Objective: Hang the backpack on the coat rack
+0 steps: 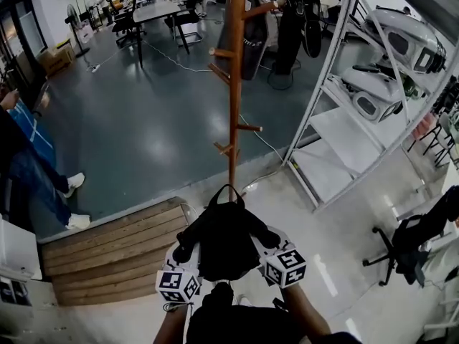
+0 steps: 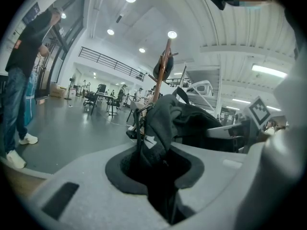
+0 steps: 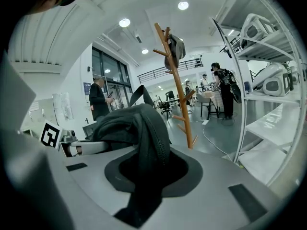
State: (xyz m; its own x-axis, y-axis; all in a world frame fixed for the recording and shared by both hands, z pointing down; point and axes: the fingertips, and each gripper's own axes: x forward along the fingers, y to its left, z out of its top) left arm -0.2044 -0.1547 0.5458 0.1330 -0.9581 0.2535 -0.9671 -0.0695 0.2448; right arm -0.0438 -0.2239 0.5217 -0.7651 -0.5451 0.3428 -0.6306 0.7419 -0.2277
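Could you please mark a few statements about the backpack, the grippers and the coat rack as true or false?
1. The left gripper and the right gripper both hold the black backpack. True.
2. The backpack hangs on the coat rack. False: it is held short of the rack, apart from it.
3. White shelving stands right of the rack in the head view. True.
4. The coat rack is white. False: it is brown.

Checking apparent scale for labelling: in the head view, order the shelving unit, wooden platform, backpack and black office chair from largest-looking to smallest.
1. shelving unit
2. wooden platform
3. backpack and black office chair look about alike. The backpack is nearer the camera, so I leave these two unranked.
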